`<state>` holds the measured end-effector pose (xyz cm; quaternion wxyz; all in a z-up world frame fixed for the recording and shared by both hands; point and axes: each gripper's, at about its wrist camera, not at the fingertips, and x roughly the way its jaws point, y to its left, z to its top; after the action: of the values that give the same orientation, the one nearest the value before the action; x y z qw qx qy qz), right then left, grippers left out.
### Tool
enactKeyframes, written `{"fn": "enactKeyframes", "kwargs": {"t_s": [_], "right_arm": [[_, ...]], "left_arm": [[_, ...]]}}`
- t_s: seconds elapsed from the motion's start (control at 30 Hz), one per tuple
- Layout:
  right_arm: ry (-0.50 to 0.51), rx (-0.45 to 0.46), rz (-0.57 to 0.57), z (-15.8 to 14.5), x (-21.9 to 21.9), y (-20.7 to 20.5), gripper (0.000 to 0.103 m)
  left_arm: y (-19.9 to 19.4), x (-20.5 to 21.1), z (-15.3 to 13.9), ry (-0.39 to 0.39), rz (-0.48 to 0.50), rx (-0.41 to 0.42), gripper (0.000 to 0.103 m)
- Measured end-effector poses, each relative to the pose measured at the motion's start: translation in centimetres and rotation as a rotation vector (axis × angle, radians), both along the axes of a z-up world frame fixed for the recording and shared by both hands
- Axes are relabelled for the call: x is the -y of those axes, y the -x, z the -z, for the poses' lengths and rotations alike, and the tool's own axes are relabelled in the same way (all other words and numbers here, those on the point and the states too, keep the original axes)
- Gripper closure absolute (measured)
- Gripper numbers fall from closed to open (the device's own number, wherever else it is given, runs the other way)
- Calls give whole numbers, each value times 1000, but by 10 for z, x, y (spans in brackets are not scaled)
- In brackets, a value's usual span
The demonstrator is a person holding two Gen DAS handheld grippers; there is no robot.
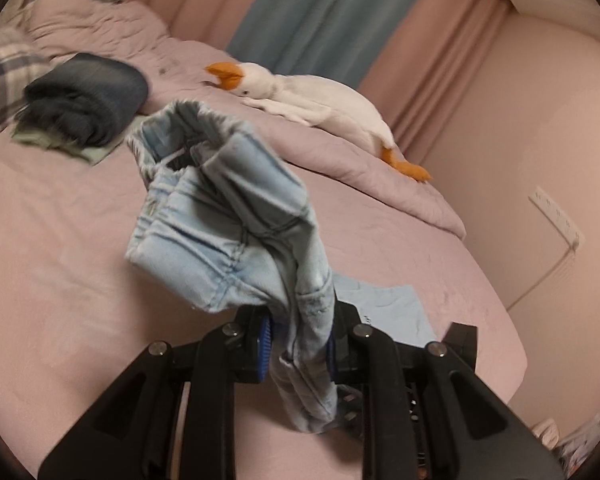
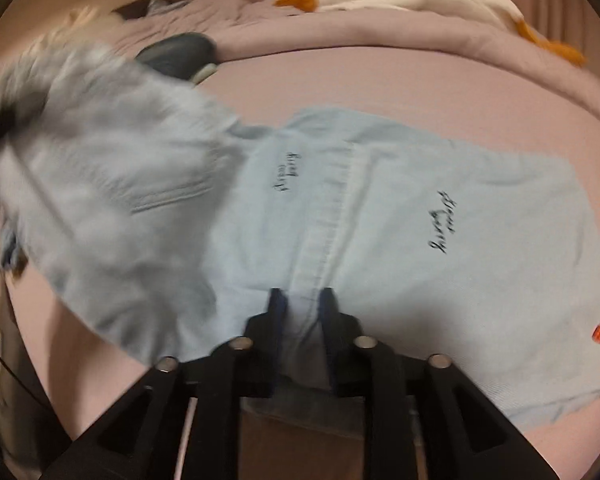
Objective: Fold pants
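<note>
Light blue denim pants (image 1: pixel 228 224) hang bunched from my left gripper (image 1: pixel 298 344), which is shut on the fabric near the waistband and holds it above the pink bed. In the right wrist view the pants (image 2: pixel 400 216) lie mostly flat on the bed, with dark lettering on the legs and a small red patch at the lower right. My right gripper (image 2: pixel 303 304) is shut on the near edge of the pants at a seam. The left part of the pants (image 2: pixel 112 168) is lifted and blurred.
A folded dark garment (image 1: pixel 88 96) lies on a green cloth at the back left of the bed (image 1: pixel 60 280). A white plush goose (image 1: pixel 312 96) with orange beak and feet lies on the rumpled quilt at the back. Curtains and a wall stand behind.
</note>
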<state>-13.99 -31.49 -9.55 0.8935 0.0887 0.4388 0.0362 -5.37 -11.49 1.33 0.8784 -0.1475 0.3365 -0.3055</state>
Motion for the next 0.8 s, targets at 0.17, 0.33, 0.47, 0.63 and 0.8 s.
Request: {"fn": "enactKeyframes", "kwargs": {"t_s": [0.17,0.33,0.47,0.63,0.8], "right_arm": [[-314,53,46,-6,51,10,62],[-877,157,300,22,149,42,62],[-1263,249,371,52,183,55,58],[-1523,244,454,85,186,57,53],[-1513,204,480,73,173,40,48]], "left_arm": [[7,46,-8,-52,135,32,83],[10,101,7,-103,273,7,83],[11,147,45,-232,387,-54,80],[25,177,77,-359,492,-80,38],[30,152,73,-333,482,-56,6]]}}
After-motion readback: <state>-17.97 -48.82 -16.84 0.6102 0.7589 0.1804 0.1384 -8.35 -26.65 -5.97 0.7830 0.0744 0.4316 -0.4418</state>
